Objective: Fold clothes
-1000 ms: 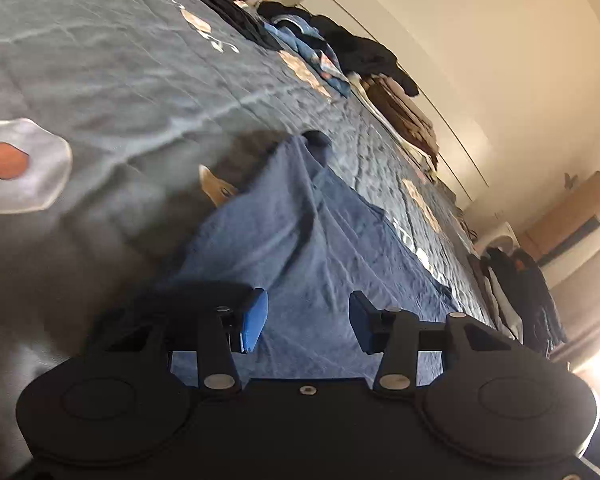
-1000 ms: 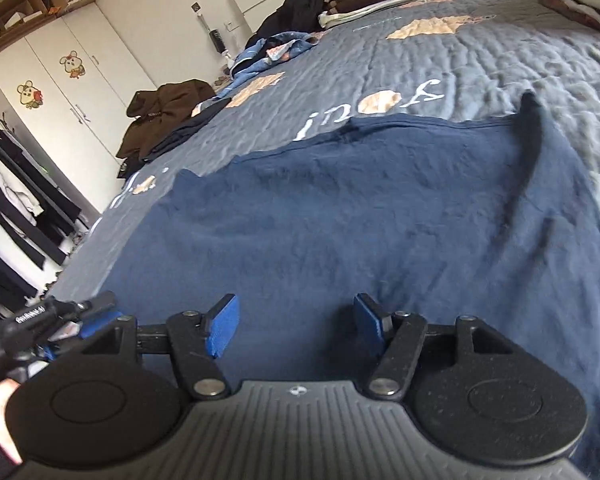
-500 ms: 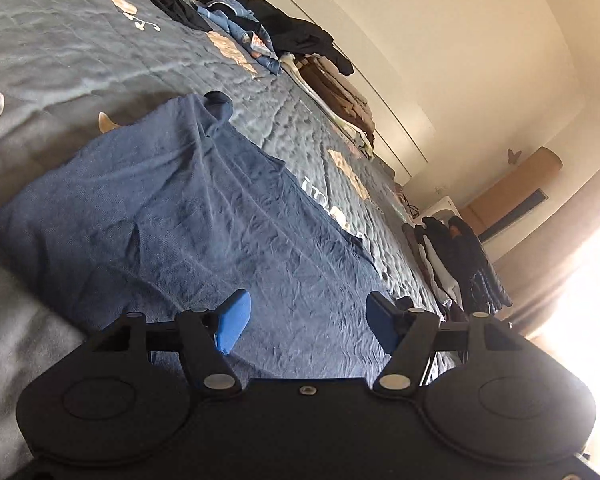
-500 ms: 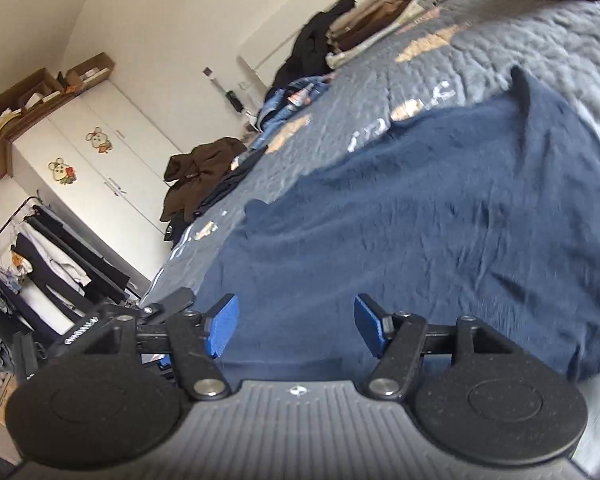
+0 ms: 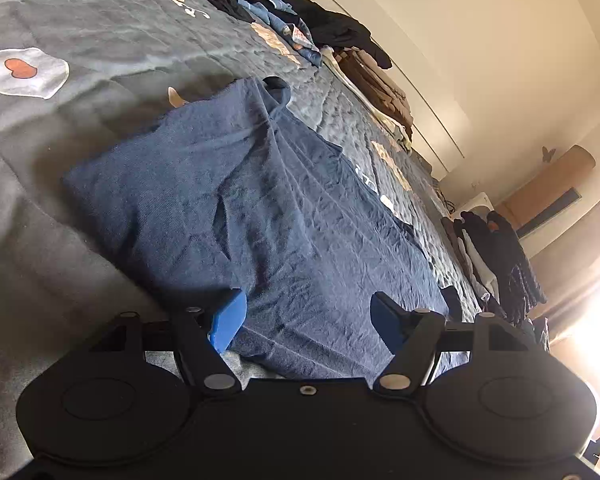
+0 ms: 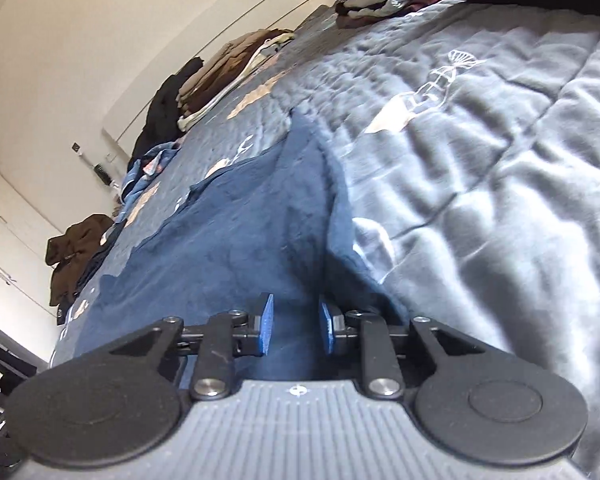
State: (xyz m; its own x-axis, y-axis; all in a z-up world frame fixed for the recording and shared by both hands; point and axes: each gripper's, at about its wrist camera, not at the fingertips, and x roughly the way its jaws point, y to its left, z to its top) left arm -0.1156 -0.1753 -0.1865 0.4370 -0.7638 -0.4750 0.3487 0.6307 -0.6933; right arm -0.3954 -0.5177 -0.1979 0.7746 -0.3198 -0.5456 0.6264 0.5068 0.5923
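A navy garment [image 5: 268, 216] lies spread on a grey quilted bedspread [image 5: 80, 32]. The left gripper [image 5: 306, 320] stands spread over the garment's near hem, nothing pinched. The right gripper [image 6: 296, 324] is closing, a raised ridge of the garment's edge between its blue pads [image 6: 266, 324]. Beyond the garment, bare quilt runs to folded clothes stacks [image 6: 224, 68] along the far side.

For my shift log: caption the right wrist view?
Right gripper jaws closing over the near edge of a blue garment spread on the grey quilt.
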